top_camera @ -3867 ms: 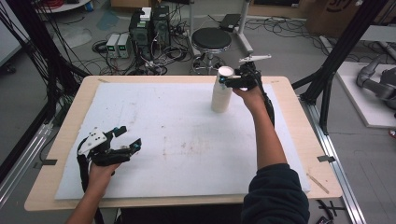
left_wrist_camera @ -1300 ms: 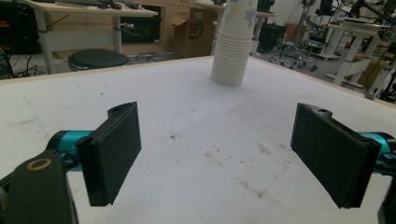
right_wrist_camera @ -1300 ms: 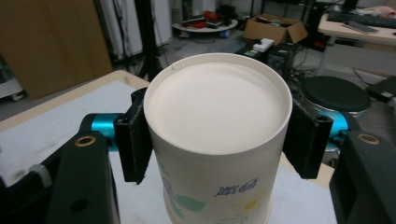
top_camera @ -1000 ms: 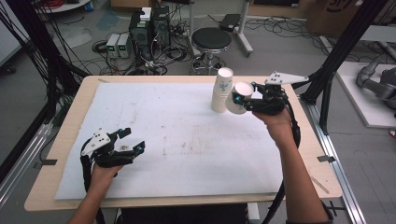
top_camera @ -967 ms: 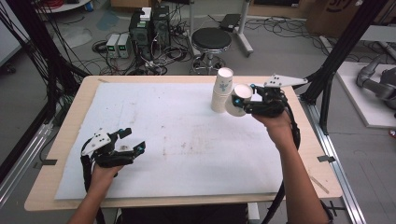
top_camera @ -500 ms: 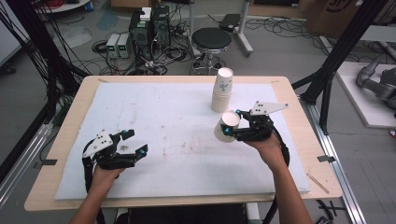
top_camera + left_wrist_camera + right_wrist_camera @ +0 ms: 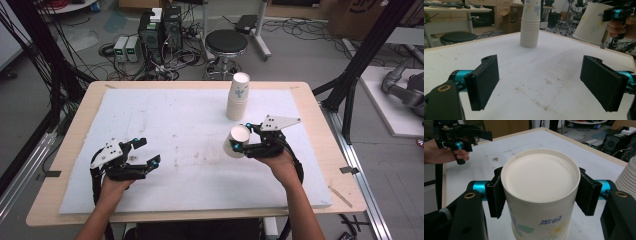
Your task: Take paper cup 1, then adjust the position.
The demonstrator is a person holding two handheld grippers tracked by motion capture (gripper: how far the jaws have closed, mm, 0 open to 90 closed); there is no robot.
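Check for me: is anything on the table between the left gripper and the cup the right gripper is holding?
Nothing visible. Bare white mat lies between the open left gripper and the cup in the right gripper. The cup stack stands farther back, off that line.

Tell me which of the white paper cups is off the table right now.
The single white floral paper cup clamped between the right gripper jaws, held tilted above the white mat. The other cups sit nested in an upright stack standing on the mat farther back.
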